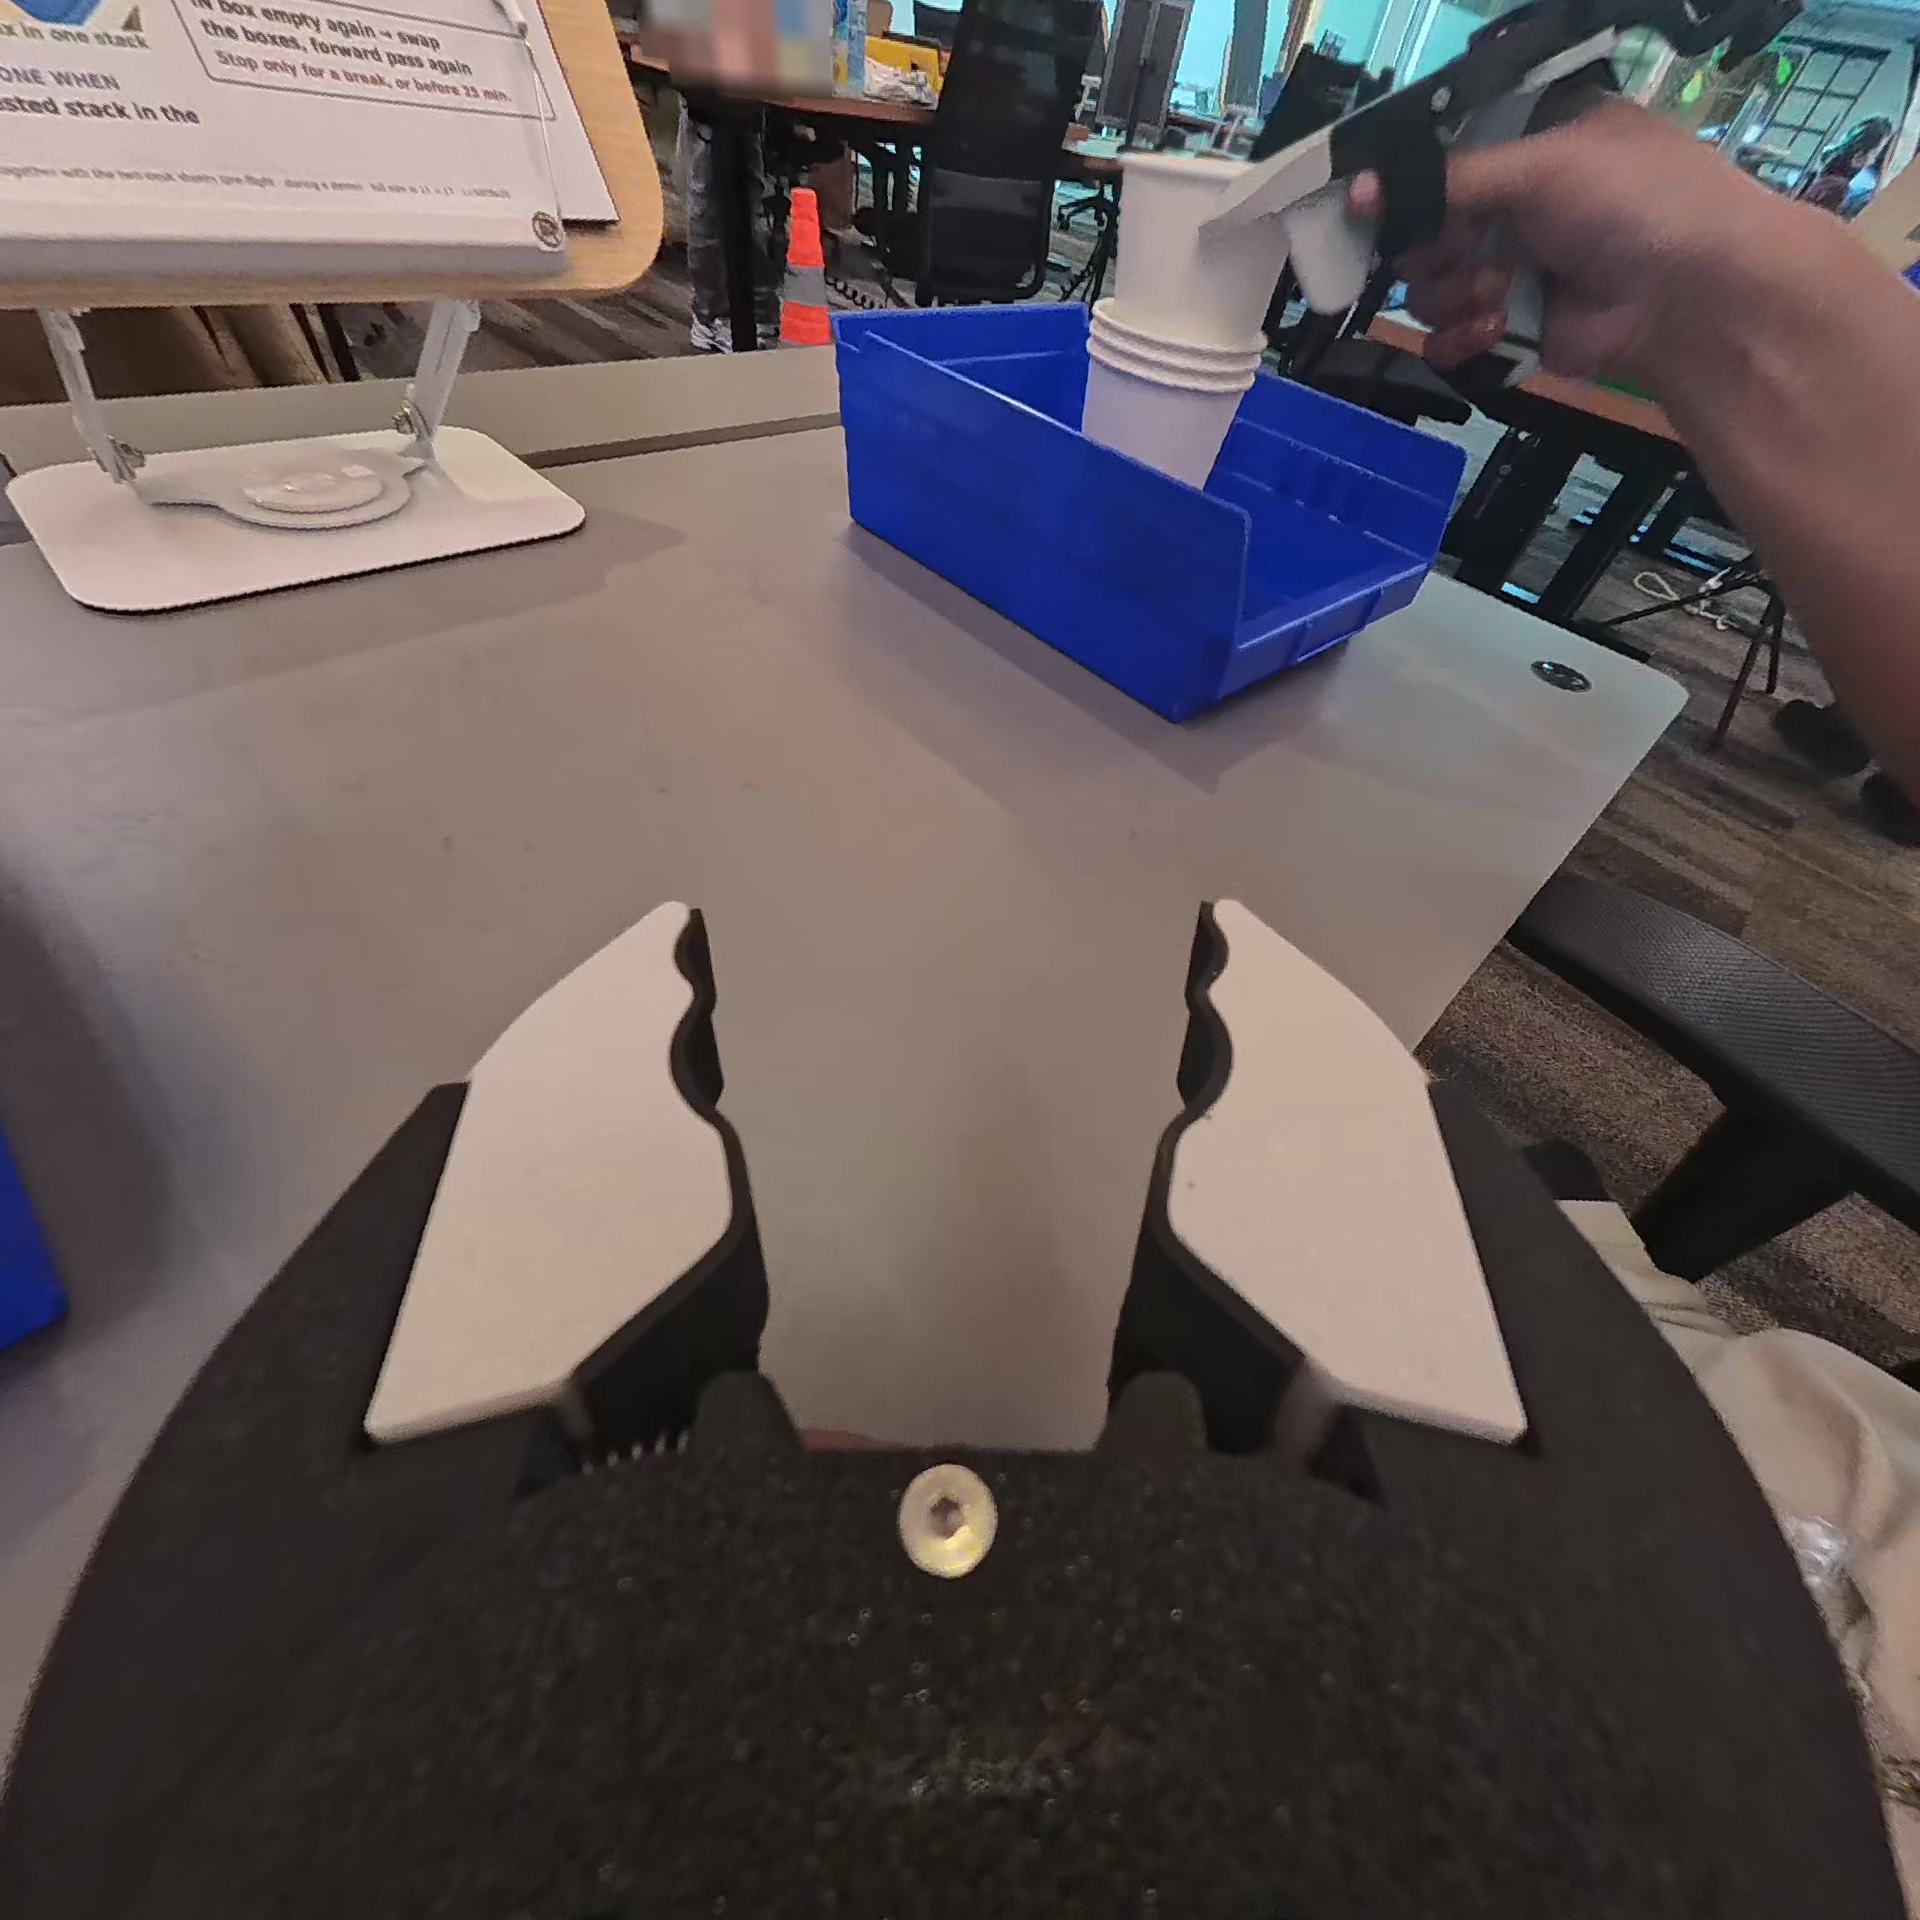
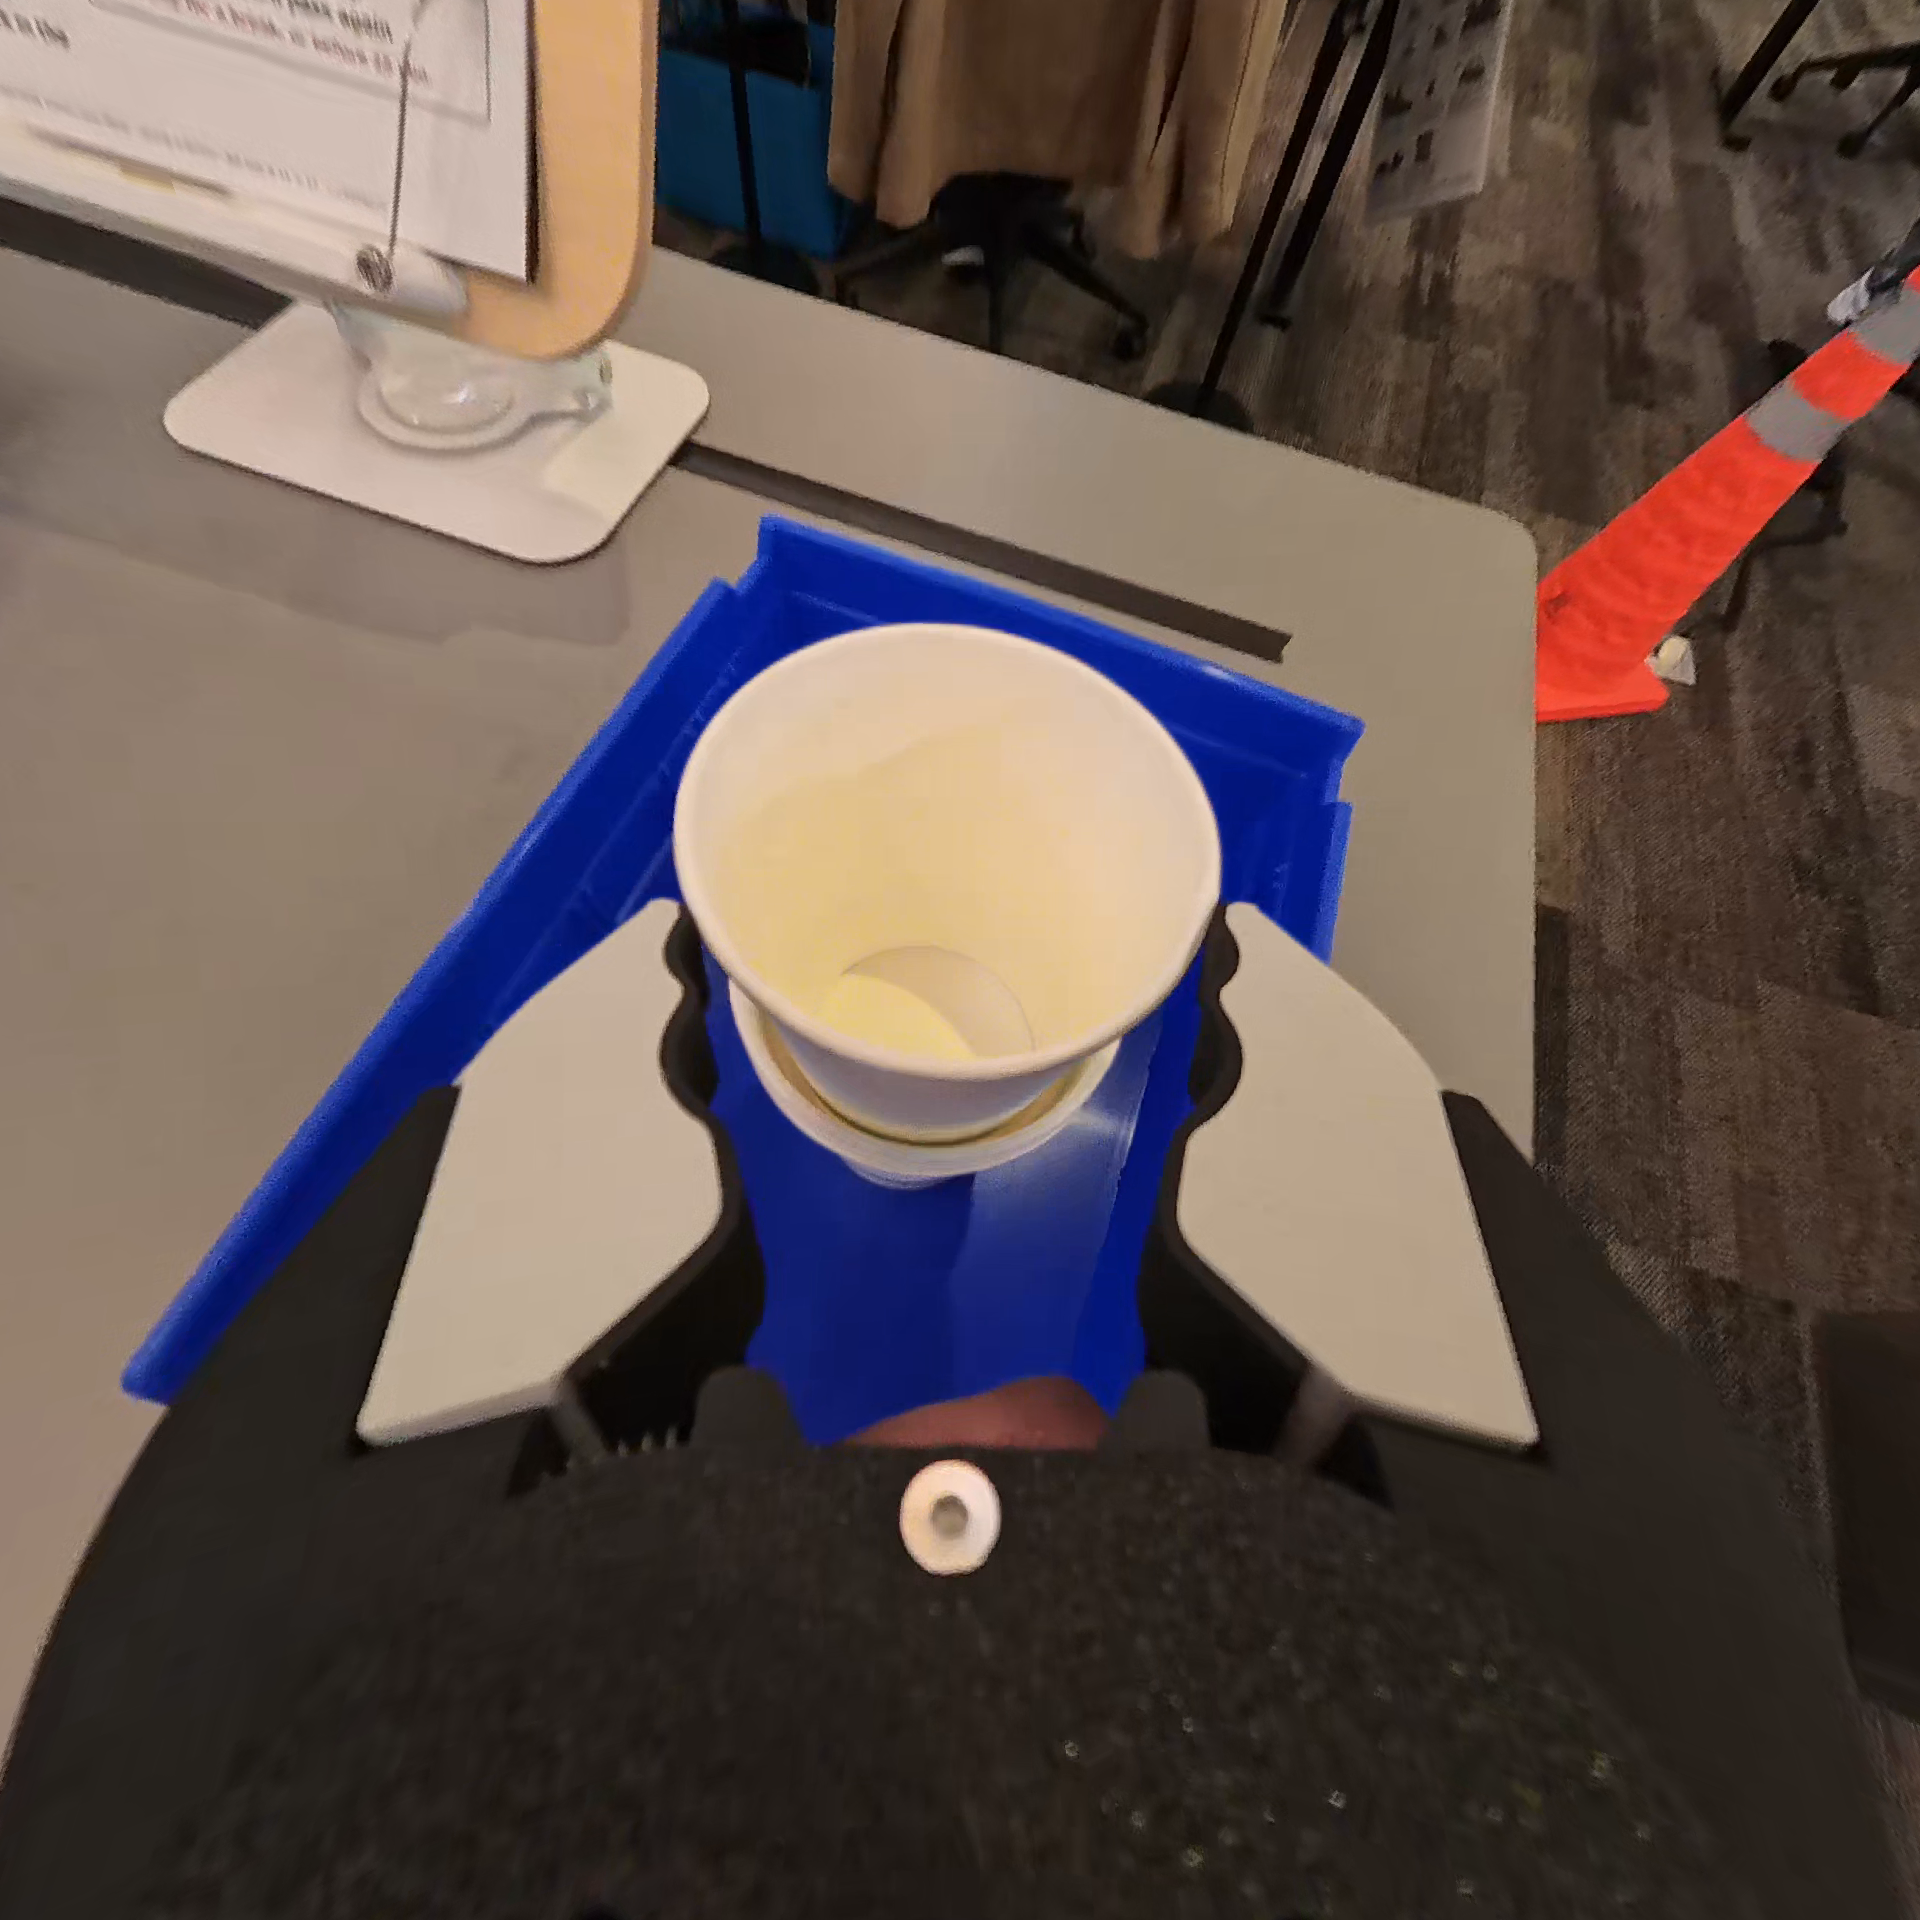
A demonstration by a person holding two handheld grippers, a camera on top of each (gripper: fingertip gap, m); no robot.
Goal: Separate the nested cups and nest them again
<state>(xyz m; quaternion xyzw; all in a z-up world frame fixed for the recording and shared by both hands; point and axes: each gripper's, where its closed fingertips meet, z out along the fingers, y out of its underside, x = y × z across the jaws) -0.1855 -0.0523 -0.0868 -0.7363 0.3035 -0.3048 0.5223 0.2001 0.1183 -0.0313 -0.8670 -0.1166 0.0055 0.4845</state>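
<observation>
A white document stand (image 1: pixel 301 499) on the grey table (image 1: pixel 831 790); orange cone (image 2: pixel 1704 520) on the floor.

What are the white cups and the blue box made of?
The cups look like paper: matte white outside, creamy inside, with thin rolled rims. The top cup sits raised in the stack. The blue box looks like hard molded plastic: smooth, slightly shiny, with thin, stiff walls and ribs. I can't be certain of either from looks alone.

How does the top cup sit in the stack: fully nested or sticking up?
Sticking up. The top cup rises well above the stack's bunched rims, and its inside is empty.
</observation>
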